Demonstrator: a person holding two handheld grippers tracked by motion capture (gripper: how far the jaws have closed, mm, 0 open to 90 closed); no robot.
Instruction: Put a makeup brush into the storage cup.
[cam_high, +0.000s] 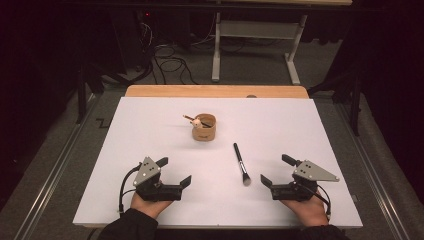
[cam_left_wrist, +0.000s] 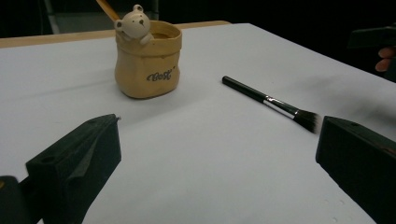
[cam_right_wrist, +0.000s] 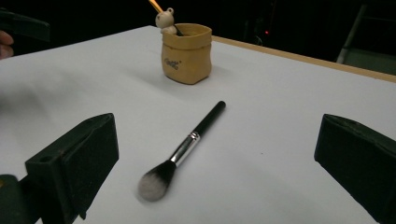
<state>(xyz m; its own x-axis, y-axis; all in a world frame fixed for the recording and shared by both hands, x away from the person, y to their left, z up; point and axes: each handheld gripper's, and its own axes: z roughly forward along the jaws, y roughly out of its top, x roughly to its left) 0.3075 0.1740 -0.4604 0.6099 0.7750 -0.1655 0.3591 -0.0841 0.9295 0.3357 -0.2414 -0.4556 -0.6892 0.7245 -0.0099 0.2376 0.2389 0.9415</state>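
Pre-grasp. Both hand-held grippers, left (cam_high: 176, 172) and right (cam_high: 276, 169), rest released near the counter's (cam_high: 150, 120) front edge. Black-handled makeup brush (cam_high: 240, 162) lies mid-counter; I'd reach right, then pot it in the tan ceramic bear cup (cam_high: 205, 128).

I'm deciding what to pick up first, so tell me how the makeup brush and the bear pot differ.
The makeup brush lies flat on the white table; the bear pot stands upright. The makeup brush is slim and black with a silver band and a grey-tipped head; the bear pot is squat and tan, with a small bear on its rim. The bear pot holds a stick; the makeup brush lies alone. Neither is touched by a gripper.
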